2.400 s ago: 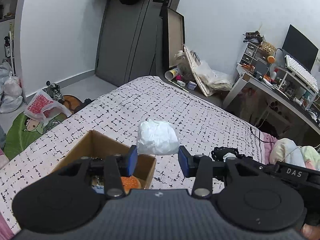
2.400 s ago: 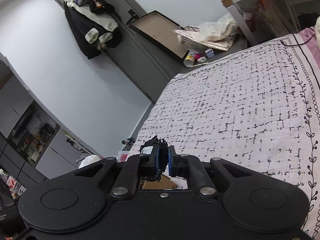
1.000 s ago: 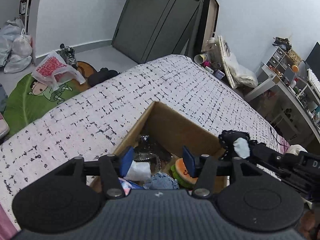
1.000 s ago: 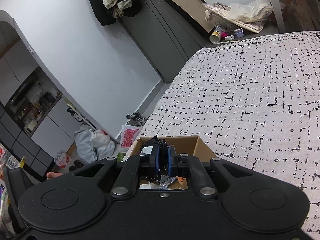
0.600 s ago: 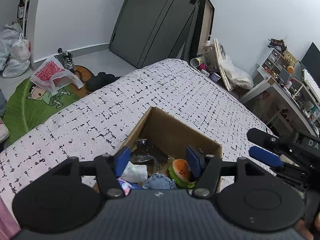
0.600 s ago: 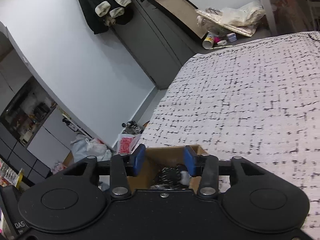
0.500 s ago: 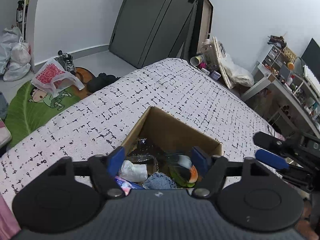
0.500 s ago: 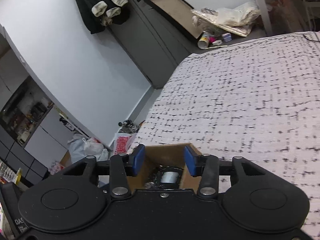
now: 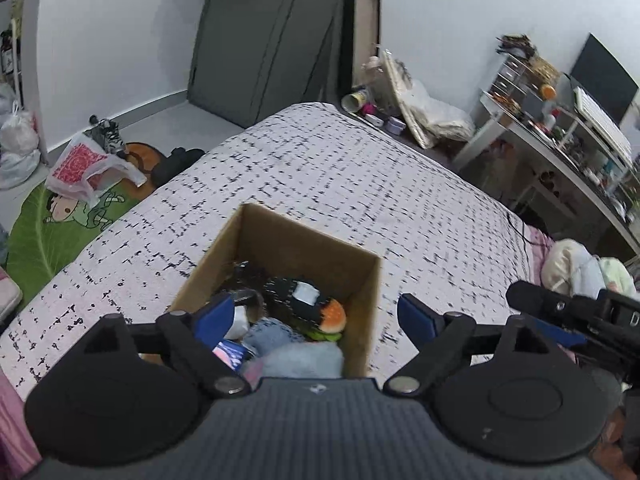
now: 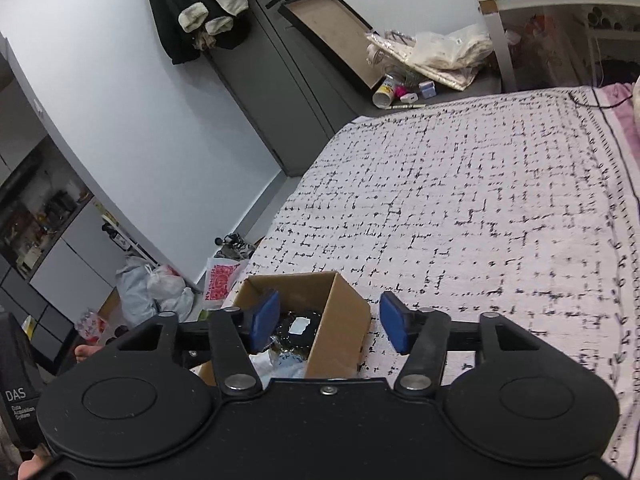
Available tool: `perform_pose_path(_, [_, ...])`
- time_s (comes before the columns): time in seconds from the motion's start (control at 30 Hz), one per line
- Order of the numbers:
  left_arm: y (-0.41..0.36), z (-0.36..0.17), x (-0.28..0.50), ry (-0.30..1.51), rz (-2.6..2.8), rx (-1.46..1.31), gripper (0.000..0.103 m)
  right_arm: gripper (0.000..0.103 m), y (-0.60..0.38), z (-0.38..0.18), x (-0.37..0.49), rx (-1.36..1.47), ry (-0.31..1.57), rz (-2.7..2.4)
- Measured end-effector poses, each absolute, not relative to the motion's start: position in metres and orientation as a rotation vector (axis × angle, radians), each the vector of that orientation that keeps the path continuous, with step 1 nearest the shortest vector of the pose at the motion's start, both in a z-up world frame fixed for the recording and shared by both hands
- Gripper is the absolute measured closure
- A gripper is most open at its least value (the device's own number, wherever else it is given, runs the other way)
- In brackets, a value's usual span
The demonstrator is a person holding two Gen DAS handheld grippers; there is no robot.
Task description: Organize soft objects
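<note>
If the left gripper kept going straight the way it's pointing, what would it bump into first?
Most likely the cardboard box on the bed: the left gripper points down at its open top, with the burger toy and a black bundle inside. Its fingers are opening, holding nothing. Depth is hard to judge.

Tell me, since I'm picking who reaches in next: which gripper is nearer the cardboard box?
Left, by a little. The left gripper hangs over the cardboard box; the right gripper sits off its side. Both jaws are opening, empty.

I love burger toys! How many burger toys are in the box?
1. The burger lies in the box by its right wall, beside a black toy. More could hide under the pile.
</note>
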State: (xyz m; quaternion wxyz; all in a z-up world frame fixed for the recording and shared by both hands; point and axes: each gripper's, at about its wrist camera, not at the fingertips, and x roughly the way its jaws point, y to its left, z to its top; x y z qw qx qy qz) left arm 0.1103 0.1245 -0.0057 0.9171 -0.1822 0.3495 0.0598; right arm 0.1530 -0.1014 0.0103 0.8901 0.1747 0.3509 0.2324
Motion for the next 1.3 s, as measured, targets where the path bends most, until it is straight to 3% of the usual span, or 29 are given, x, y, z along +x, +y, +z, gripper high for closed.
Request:
perform_pose_path(0.5, [0.068, 0.043, 0.071, 0.745, 0.079, -0.264, 0.01, 0.008, -0.162, 0.04, 0.11, 0.413, 0.692, 0.457])
perform_pose_path(0.67, [0.058, 0.055, 0.054, 0.74, 0.102, -0.251, 0.004, 0.0, -0.174, 0.045, 0.096, 0.406, 0.698, 0.456])
perform_pose_path(1.3, [0.017, 0.087, -0.002, 0.714, 0.087, -0.234, 0.002, 0.0, -0.204, 0.068, 0.041, 0.342, 0.684, 0.449])
